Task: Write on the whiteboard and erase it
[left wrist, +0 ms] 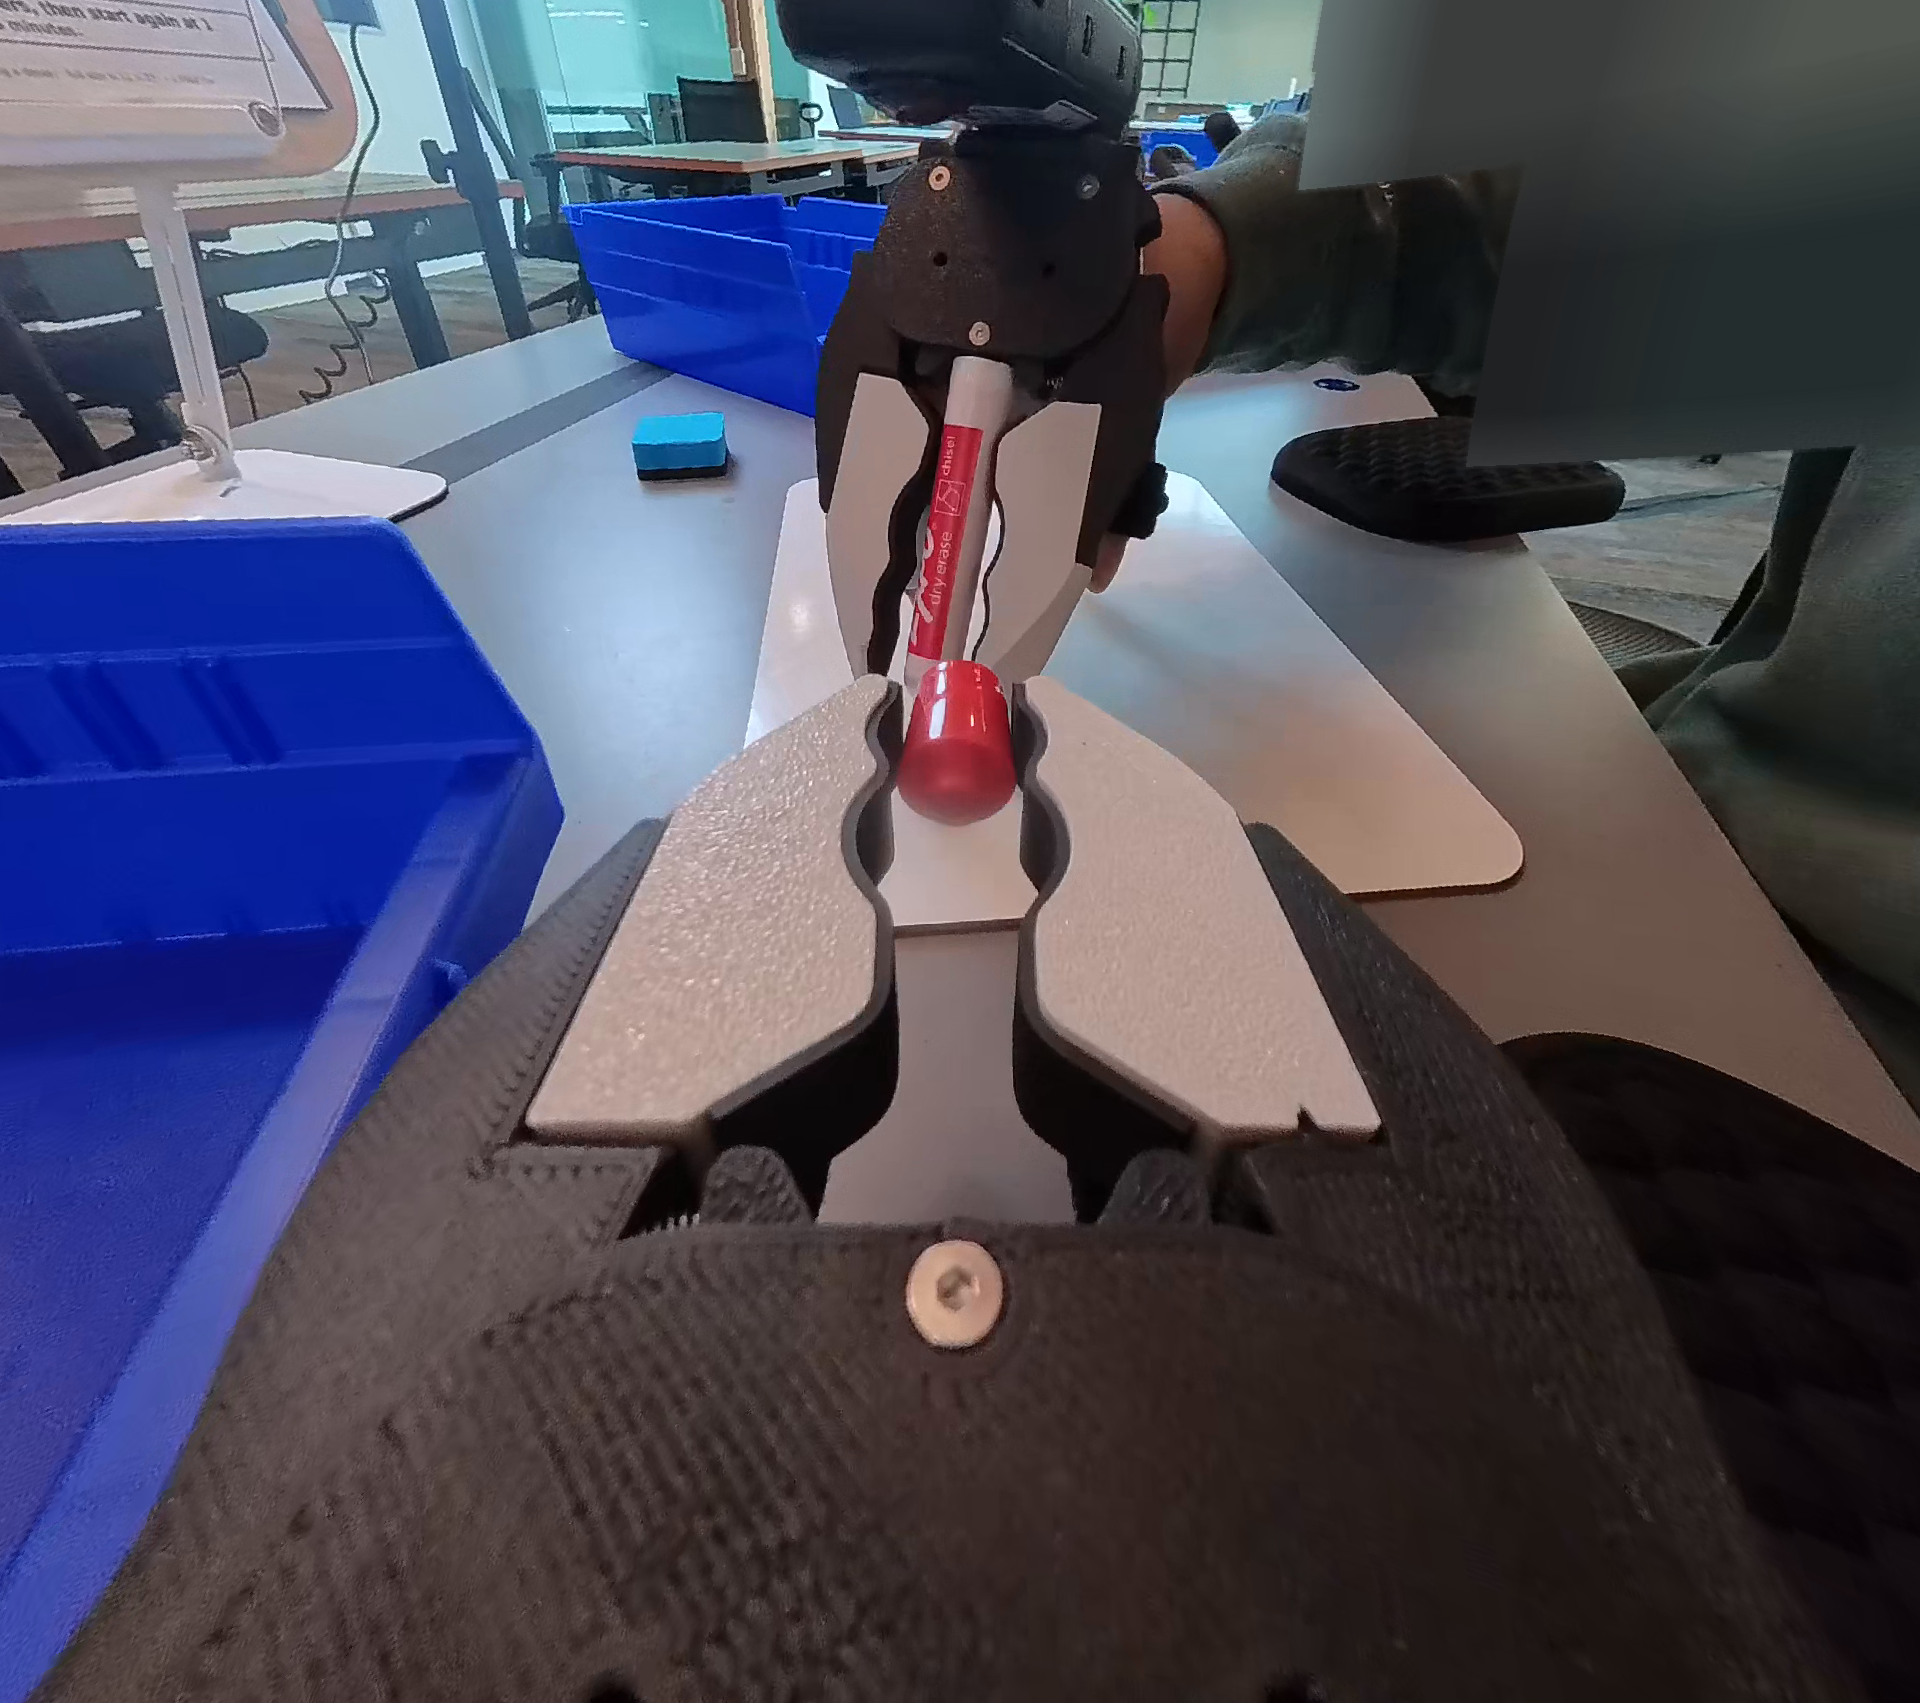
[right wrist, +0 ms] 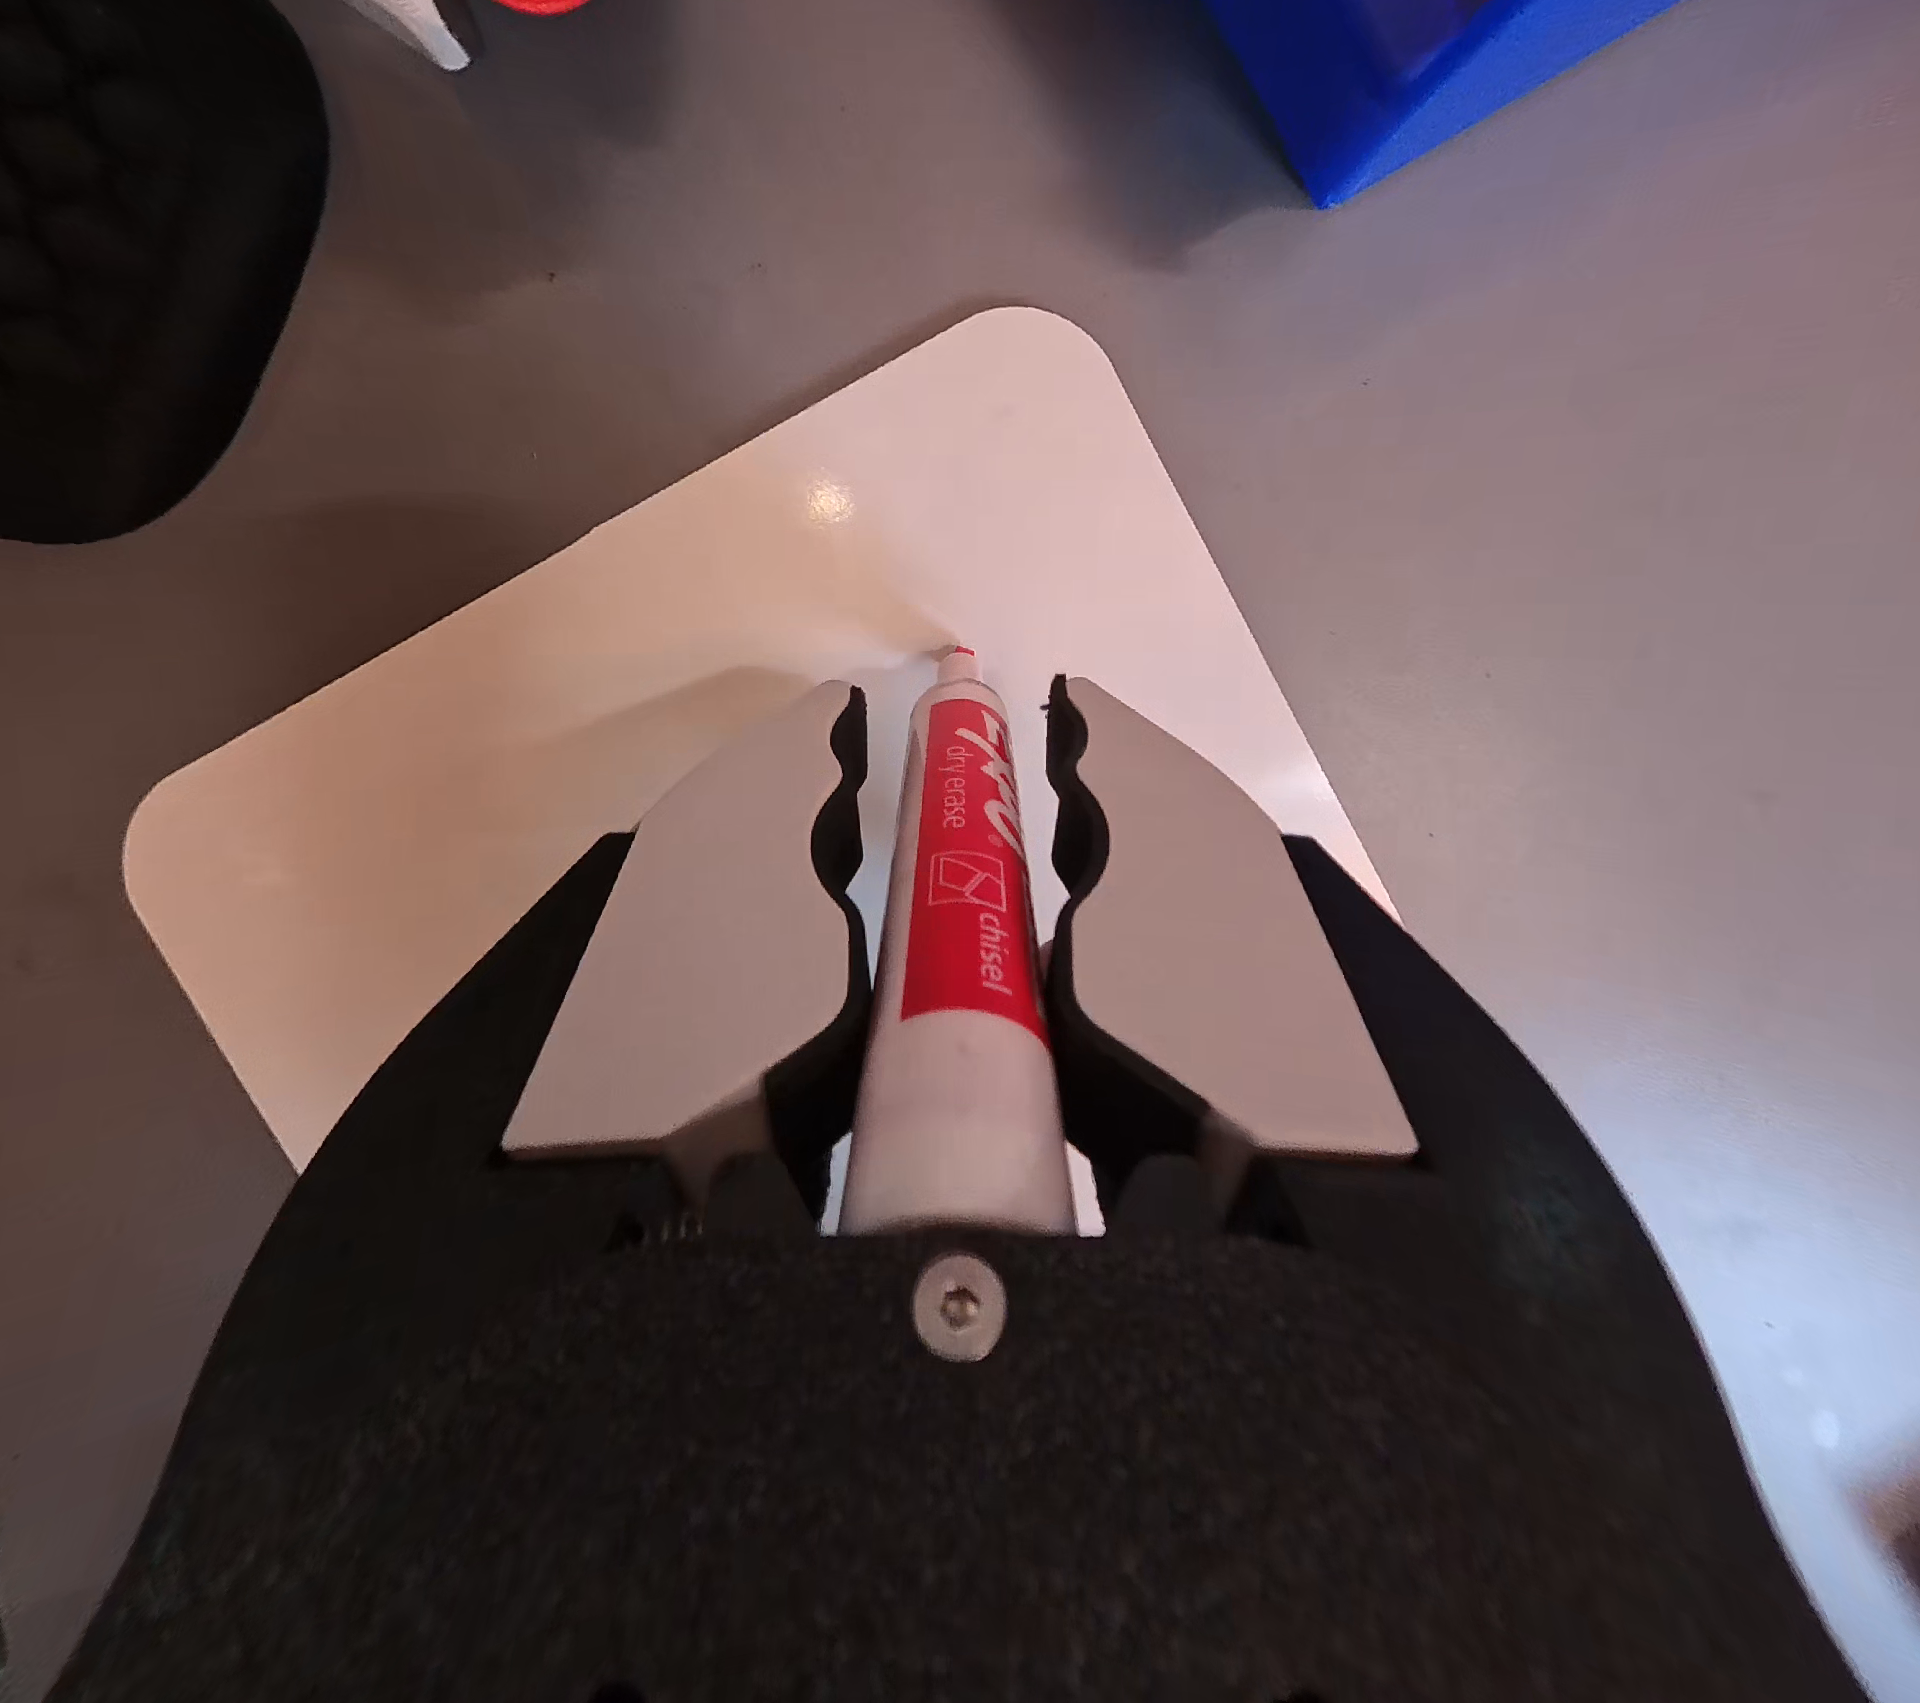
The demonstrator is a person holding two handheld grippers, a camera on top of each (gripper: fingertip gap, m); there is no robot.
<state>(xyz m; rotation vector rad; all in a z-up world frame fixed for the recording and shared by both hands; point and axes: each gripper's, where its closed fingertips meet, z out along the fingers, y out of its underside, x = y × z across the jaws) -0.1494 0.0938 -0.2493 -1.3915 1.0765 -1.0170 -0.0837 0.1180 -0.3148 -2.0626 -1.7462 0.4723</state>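
We see left gripper (left wrist: pixel 956 697) fingers narrow, clamping red cap (left wrist: pixel 954 749) just above whiteboard (left wrist: pixel 1299 749). Right gripper (right wrist: pixel 954 687) closed on marker (right wrist: pixel 961 905), tip touching board centre. Farther: eraser (left wrist: pixel 681 445) on table (left wrist: pixel 644 614), blue bins (left wrist: pixel 707 292) L & behind.

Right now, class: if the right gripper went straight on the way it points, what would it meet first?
The whiteboard. The right gripper points down at it, shut on the marker, whose tip appears to be at or nearly on the white surface; depth is hard to judge, so contact isn't certain.
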